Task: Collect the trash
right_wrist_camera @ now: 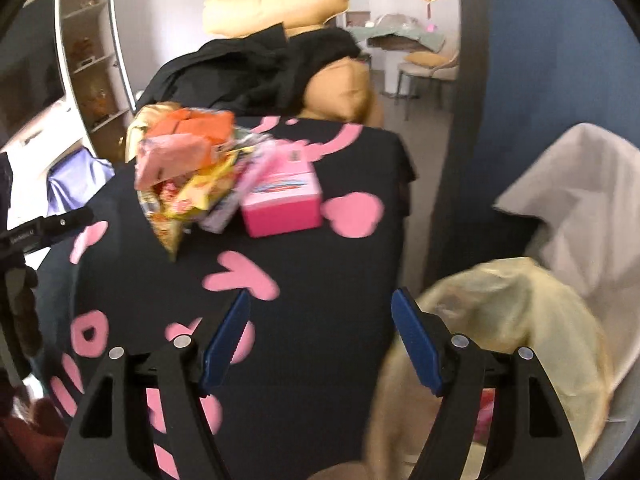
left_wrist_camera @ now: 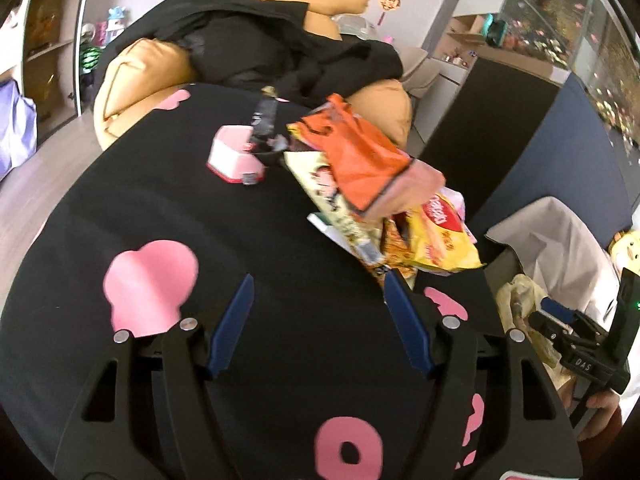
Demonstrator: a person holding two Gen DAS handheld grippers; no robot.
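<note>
Home living room: sofa (left_wrist_camera: 132, 68), shelves (right_wrist_camera: 86, 40)

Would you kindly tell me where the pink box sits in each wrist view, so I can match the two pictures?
Left wrist view: the pink box lies upper centre-left, left of the snack wrapper pile.
Right wrist view: the pink box lies centre, right of the pile.
Shared landmark: the black cloth with pink shapes under both.

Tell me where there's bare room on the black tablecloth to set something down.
The tablecloth is bare between the pink box and the left claw, around the pink heart print. It is crowded where the snack wrapper pile lies beside the box, nearer the trash bin. The right claw hangs empty over the near edge.
</note>
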